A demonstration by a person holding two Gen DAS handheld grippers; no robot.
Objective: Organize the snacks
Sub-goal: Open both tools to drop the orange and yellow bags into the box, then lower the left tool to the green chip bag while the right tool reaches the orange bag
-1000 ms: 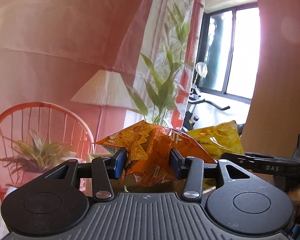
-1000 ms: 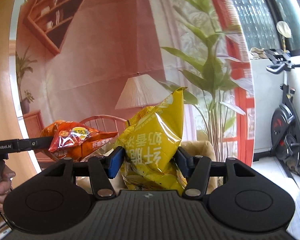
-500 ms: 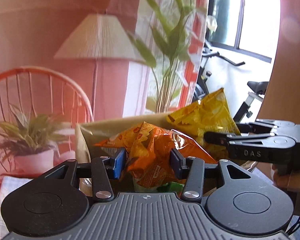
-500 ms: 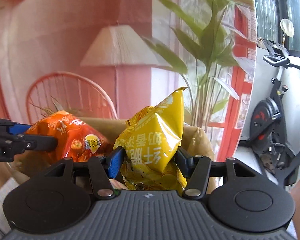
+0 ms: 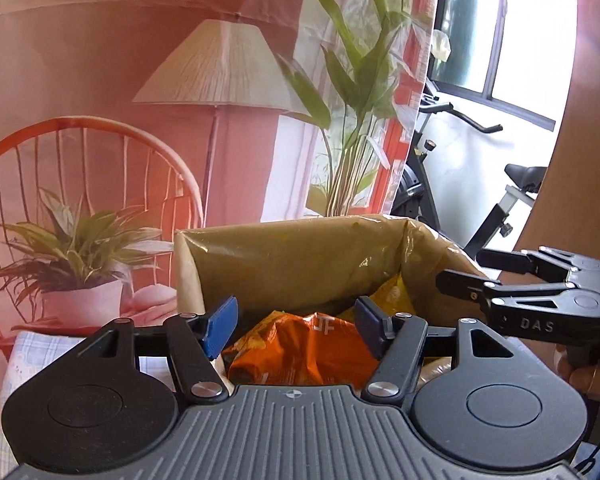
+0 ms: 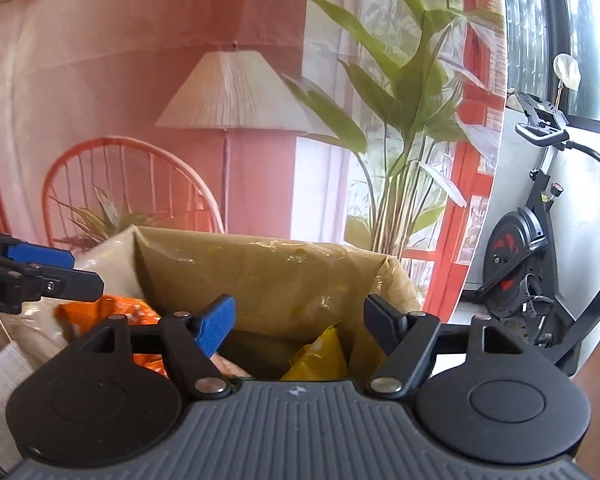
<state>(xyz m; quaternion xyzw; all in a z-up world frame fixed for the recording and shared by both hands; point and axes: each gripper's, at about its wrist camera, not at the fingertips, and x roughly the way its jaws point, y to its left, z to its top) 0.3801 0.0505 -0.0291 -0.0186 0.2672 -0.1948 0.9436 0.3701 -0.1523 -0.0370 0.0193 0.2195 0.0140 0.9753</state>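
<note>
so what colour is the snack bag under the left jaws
Orange snack bag, lying in the box; clearest in the left wrist view.

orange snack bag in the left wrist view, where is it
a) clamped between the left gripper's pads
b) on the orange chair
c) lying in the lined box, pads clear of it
c: the orange snack bag lies inside the lined box, below the left gripper, whose jaws have just been opening and stand apart from it.

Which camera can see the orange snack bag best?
The left wrist camera: the orange snack bag lies in plain sight, just past the open left gripper. The right wrist camera catches only blurry orange bits at its left.
</note>
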